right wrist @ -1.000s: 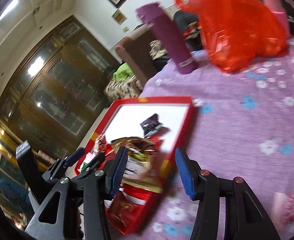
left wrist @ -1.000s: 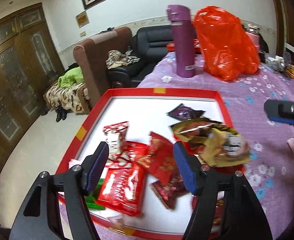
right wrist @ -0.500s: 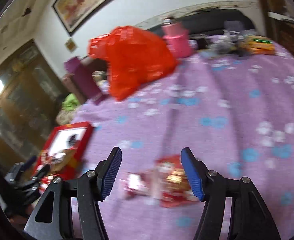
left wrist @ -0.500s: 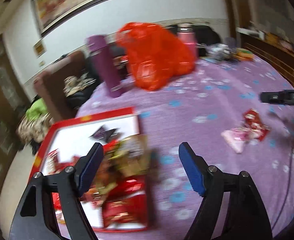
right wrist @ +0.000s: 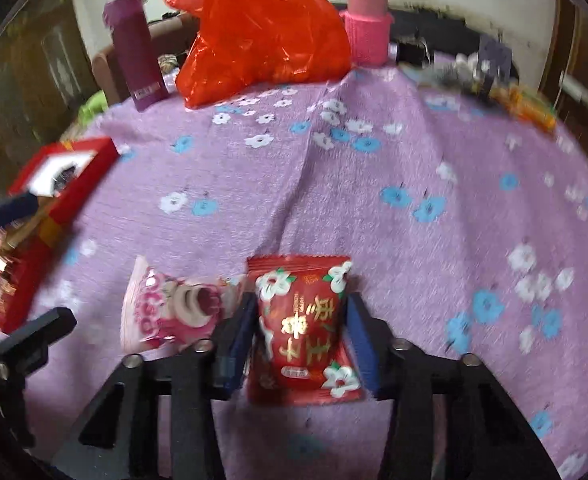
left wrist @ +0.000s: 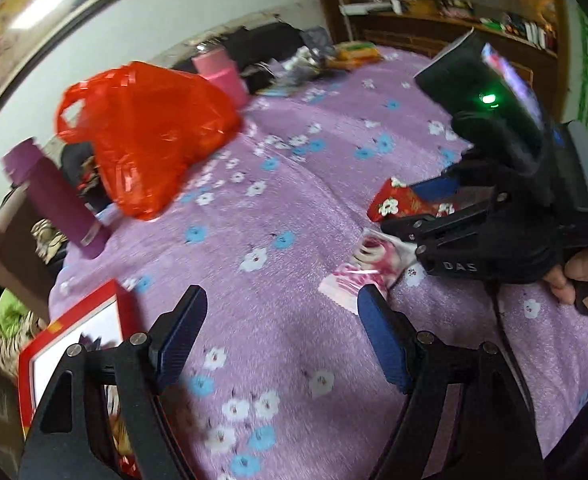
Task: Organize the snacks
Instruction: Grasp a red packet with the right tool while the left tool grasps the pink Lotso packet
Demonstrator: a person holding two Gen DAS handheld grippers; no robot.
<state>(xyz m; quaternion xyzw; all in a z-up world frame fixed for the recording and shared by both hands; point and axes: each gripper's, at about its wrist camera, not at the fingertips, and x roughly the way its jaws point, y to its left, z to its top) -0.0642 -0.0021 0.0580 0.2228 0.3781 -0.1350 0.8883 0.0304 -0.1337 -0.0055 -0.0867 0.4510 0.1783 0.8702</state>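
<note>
A red snack packet with white flowers (right wrist: pixel 304 328) lies on the purple flowered cloth, and my right gripper (right wrist: pixel 300 338) has its pads closed against both its sides. The packet (left wrist: pixel 404 202) and the right gripper (left wrist: pixel 446 208) also show in the left wrist view. A pink snack packet (right wrist: pixel 171 308) lies just left of it, seen too in the left wrist view (left wrist: pixel 364 270). My left gripper (left wrist: pixel 281 340) is open and empty above the cloth, left of the pink packet. The red tray (right wrist: pixel 59 170) with several snacks sits at the left edge, in the left wrist view (left wrist: pixel 73 332) too.
An orange-red plastic bag (right wrist: pixel 261 28), a purple flask (right wrist: pixel 135 46) and a pink flask (right wrist: pixel 368 26) stand at the table's far side. Small clutter (right wrist: pixel 494 80) lies at the far right. A sofa (left wrist: pixel 13 220) stands beyond the table.
Both grippers swung right, away from the tray. My right gripper came down over the red flowered packet and closed on it. My left gripper stayed open and now faces the pink packet.
</note>
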